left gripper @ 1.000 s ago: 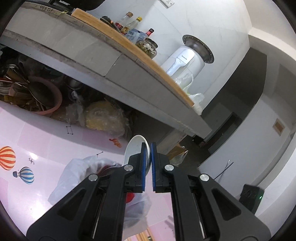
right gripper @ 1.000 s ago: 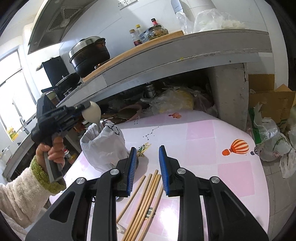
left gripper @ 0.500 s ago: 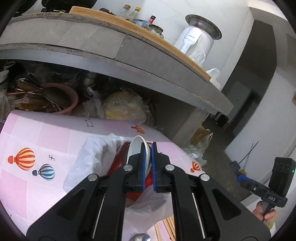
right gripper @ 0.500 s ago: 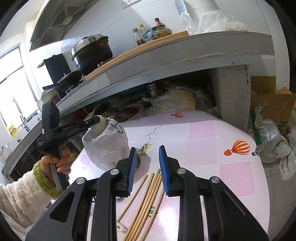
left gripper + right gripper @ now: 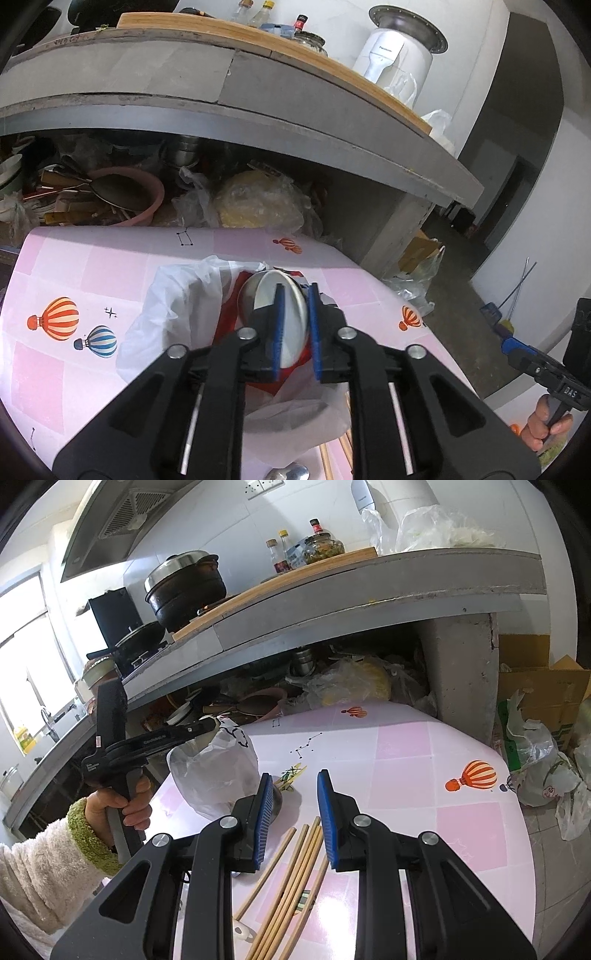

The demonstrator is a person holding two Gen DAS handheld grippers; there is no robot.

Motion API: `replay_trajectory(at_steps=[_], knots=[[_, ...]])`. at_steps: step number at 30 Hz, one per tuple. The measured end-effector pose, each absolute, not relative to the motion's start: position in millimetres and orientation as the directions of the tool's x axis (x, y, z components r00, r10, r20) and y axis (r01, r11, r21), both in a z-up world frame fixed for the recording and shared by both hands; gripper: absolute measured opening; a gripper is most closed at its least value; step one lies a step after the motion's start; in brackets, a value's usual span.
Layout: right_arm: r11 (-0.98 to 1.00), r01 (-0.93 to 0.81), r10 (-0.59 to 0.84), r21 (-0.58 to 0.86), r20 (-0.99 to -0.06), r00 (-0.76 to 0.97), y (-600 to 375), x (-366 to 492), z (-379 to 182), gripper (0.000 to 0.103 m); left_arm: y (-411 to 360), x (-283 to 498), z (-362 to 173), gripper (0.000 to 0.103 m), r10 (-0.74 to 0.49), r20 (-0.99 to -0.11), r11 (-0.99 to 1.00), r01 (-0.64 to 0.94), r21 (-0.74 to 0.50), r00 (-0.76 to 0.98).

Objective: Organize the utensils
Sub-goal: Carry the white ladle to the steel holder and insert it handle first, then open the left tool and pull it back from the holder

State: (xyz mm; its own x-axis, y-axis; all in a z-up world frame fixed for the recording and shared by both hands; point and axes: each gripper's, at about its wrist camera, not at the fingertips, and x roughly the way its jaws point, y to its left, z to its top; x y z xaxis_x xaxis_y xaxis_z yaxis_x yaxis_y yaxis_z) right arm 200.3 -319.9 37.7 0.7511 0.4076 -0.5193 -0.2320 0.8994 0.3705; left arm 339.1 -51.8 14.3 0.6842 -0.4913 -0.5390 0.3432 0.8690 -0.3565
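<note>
My left tool (image 5: 293, 328) sits over the white plastic bag (image 5: 173, 310), its fingers parted with the white spoon bowl (image 5: 280, 314) between them; grip or no grip, I cannot tell. My right tool (image 5: 293, 816) hangs wide open and empty above the chopsticks (image 5: 291, 878) on the pink surface (image 5: 424, 782).

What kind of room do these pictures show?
Most likely a home kitchen: a black lidded cooking pot sits on the grey concrete counter, under a metal range hood, with sauce bottles nearby.
</note>
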Motion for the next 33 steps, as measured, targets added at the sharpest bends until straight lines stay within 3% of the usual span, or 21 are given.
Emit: replay_trajectory(at_steps=[10, 16, 18, 26, 33], knots=[[0.903, -0.223, 0.398, 0.368, -0.516, 0.758, -324, 193, 44, 0.025, -41, 326, 26, 0.045, -0.526, -0.506, 0.845, 0.351, -0.404, 0.684], [0.902, -0.237, 0.405, 0.361, -0.518, 0.753, -316, 188, 46, 0.026, -28, 297, 51, 0.057, -0.5, -0.464, 0.86, 0.359, -0.361, 0.732], [0.902, -0.243, 0.409, 0.358, -0.519, 0.751, -312, 186, 47, 0.035, -22, 285, 58, 0.06, -0.492, -0.454, 0.866, 0.364, -0.344, 0.743], [0.904, -0.278, 0.419, 0.323, -0.546, 0.726, -289, 176, 42, 0.052, 6, 224, 66, 0.069, -0.46, -0.439, 0.884, 0.355, -0.303, 0.772], [0.897, -0.327, 0.443, 0.299, -0.581, 0.683, -264, 167, 29, 0.054, 21, 187, 48, 0.076, -0.417, -0.477, 0.908, 0.332, -0.255, 0.774]])
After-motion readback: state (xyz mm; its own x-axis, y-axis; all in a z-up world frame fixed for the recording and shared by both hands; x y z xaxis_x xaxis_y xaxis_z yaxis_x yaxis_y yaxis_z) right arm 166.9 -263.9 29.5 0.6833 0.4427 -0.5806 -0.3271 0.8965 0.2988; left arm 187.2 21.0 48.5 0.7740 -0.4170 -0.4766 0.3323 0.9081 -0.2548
